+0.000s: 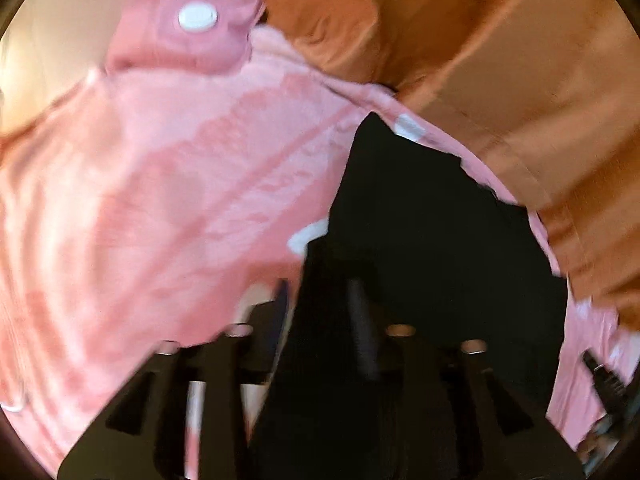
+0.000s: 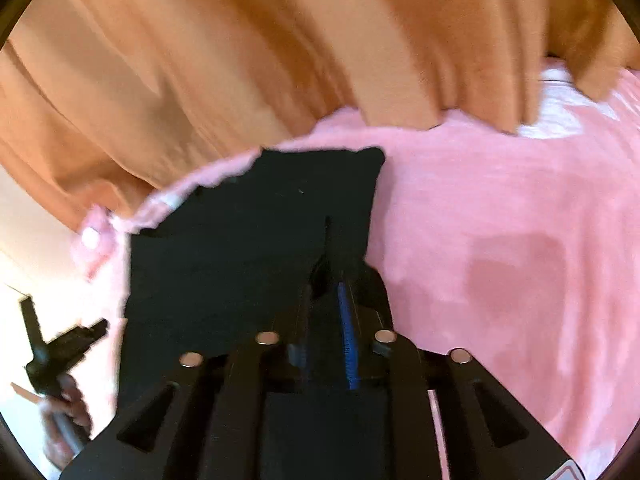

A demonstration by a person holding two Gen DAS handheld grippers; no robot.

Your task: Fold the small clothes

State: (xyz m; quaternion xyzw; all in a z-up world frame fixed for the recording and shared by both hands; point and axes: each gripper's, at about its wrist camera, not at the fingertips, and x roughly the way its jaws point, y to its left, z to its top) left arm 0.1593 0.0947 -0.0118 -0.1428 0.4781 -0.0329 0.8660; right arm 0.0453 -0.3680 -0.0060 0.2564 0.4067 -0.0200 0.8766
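A small black garment (image 1: 420,232) hangs lifted over a pink tie-dye bed cover (image 1: 152,184). My left gripper (image 1: 320,292) is shut on one edge of the black garment, with cloth pinched between its fingers. My right gripper (image 2: 324,280) is shut on another edge of the same garment (image 2: 248,240), which spreads to the left of its fingers. The garment is stretched between the two grippers. The left gripper (image 2: 60,344) and the hand holding it show at the lower left of the right wrist view. Both views are blurred.
Orange curtains (image 2: 240,52) hang behind the bed. The pink cover (image 2: 500,240) fills the right side. A pink pillow corner with a white button (image 1: 198,18) lies at the upper left. The right gripper's tip (image 1: 604,376) shows at the far right edge.
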